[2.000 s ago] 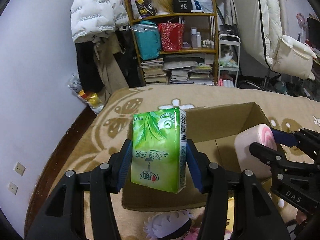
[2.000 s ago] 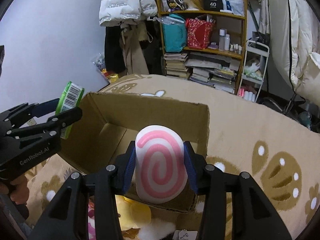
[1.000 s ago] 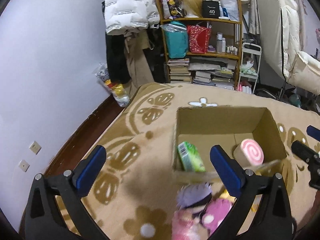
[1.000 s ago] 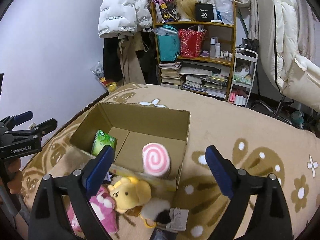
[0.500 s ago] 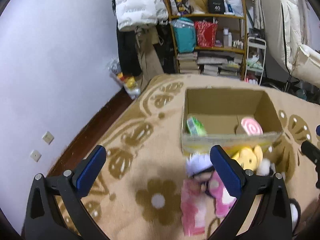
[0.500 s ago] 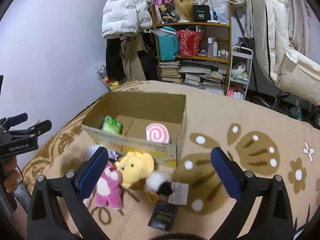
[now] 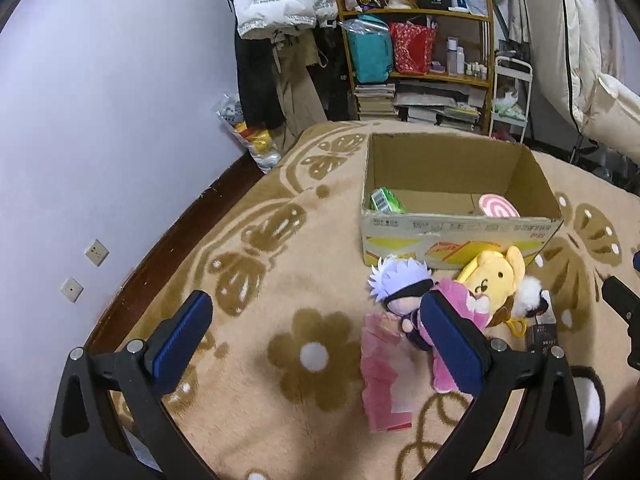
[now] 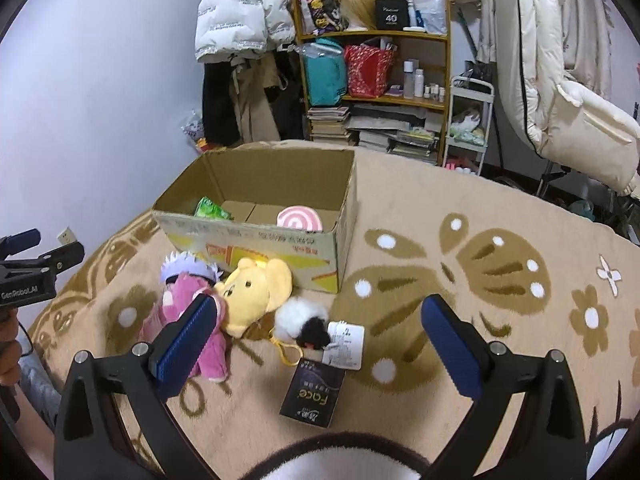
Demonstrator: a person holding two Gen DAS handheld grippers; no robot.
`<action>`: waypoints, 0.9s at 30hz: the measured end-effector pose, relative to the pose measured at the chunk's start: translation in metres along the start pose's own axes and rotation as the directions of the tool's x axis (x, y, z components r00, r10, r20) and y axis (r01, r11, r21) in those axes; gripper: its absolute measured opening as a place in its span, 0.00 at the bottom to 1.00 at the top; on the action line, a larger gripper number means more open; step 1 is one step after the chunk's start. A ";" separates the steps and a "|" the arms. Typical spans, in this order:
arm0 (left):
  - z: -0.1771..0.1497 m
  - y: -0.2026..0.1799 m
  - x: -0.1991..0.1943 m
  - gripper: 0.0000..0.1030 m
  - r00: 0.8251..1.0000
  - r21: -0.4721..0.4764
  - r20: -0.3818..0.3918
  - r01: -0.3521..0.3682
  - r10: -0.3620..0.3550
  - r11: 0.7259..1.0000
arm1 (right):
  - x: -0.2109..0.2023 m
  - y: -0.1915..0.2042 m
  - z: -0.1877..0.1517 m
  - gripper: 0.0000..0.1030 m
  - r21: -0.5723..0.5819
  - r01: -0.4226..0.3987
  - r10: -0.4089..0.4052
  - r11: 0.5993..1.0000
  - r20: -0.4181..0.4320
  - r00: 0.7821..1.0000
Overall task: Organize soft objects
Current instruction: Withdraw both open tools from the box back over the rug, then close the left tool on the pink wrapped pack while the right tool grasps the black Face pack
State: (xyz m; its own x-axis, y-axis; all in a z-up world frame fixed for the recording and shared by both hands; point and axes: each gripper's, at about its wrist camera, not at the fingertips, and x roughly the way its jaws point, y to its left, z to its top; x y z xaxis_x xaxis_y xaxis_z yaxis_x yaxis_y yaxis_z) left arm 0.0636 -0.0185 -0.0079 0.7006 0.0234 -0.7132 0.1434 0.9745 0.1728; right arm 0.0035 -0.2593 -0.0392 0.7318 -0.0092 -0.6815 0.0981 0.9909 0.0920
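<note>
Now both tools, left tool (image 7: 316,332) and right tool (image 8: 318,332), gape empty at lower frame; green tissue pack (image 7: 385,200) and pink swirl cushion (image 7: 498,207) sit inside the cardboard box (image 7: 460,230) at center.

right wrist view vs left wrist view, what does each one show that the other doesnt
Only the right wrist view shows the whole black Face packet, the white paper tag and a dark furry edge at the bottom. Only the left wrist view shows the flat pink packet and two wall sockets. Both show the cardboard box holding the green tissue pack and pink swirl cushion, with the yellow plush in front, and both grippers, left gripper and right gripper, open.
</note>
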 end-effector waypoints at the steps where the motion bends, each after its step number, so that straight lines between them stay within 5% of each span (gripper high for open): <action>1: -0.002 -0.001 0.001 1.00 1.000 0.004 -0.005 0.001 -0.001 1.000 | 0.001 0.000 -0.001 1.00 -0.001 -0.006 0.006 1.000 -0.006 1.000; 27: -0.026 -0.018 0.067 1.00 0.973 0.013 -0.228 0.034 -0.030 0.999 | 0.065 -0.007 -0.029 1.00 0.118 0.011 0.018 0.993 -0.241 0.970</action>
State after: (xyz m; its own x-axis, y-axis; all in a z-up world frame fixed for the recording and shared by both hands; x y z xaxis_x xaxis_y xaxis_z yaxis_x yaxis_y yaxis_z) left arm 0.0896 -0.0282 -0.0768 0.5179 0.0443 -0.8543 0.1759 0.9718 0.1570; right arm 0.0306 -0.2627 -0.1056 0.5490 0.0414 -0.8348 0.1849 0.9680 0.1696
